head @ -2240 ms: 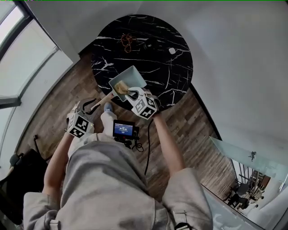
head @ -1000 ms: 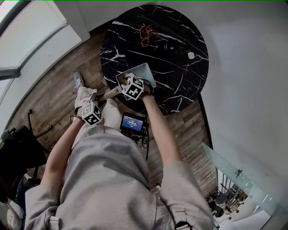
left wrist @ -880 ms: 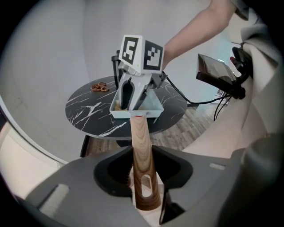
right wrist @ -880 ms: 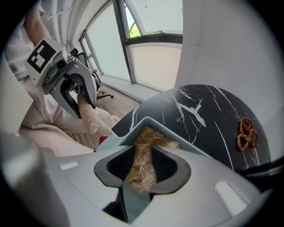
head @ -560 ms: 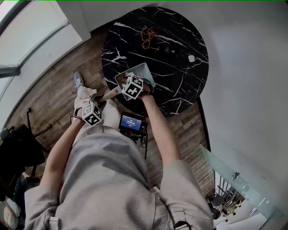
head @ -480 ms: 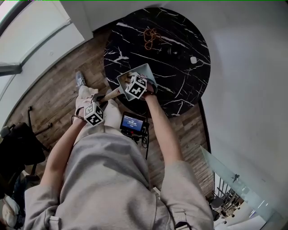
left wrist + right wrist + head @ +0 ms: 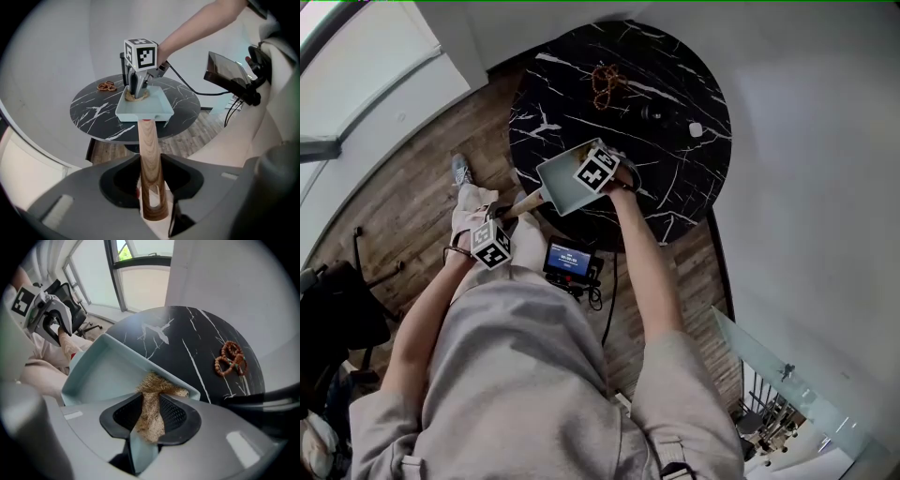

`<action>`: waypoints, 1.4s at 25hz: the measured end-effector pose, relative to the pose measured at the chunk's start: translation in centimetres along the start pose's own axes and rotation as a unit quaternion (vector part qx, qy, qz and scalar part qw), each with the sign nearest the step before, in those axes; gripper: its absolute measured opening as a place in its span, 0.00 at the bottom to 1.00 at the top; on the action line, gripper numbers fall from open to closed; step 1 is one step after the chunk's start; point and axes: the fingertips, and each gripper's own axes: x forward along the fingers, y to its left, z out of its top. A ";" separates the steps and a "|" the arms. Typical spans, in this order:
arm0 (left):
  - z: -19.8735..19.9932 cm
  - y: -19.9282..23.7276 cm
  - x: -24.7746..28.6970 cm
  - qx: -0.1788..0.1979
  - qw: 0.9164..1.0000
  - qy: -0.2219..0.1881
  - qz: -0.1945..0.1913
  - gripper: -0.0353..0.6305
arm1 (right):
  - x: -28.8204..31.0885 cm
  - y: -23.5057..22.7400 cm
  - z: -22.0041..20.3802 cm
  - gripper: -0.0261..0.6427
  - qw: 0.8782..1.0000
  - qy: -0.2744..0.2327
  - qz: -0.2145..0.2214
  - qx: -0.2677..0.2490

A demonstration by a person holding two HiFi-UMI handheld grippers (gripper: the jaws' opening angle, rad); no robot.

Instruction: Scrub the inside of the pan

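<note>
I am watching the pan, a pale blue-green square one with low straight walls, sitting over the near edge of the black marble table; its wooden handle is pointing back off the table, clamped in the left gripper; the scrubber, a tan fibrous pad, is being pinched by the right gripper and pressing inside the pan at the end away from the handle.

No readable words or numbers, square coded markers on left cube and right cube, small screen lit blue, its print too small to read
</note>
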 end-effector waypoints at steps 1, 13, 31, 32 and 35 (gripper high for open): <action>-0.1 0.1 0.0 -0.003 1.000 0.002 -0.001 0.25 | 0.0 -0.3 0.0 0.23 1.000 -0.002 0.001 0.009; -0.5 0.2 0.0 -0.069 0.997 0.029 -0.011 0.25 | -0.3 1.7 -2.3 0.22 0.996 0.046 0.065 -0.030; -0.5 0.3 0.1 -0.079 0.995 0.048 -0.025 0.26 | -0.9 8.4 -4.9 0.20 0.978 0.062 0.176 -0.094; -0.6 0.3 0.1 -0.080 0.995 0.050 -0.026 0.26 | -0.6 8.8 -4.6 0.20 0.978 0.056 0.180 -0.092; -0.6 0.2 0.2 -0.081 0.995 0.054 -0.029 0.26 | -0.6 10.7 -2.8 0.20 0.976 0.029 0.195 -0.091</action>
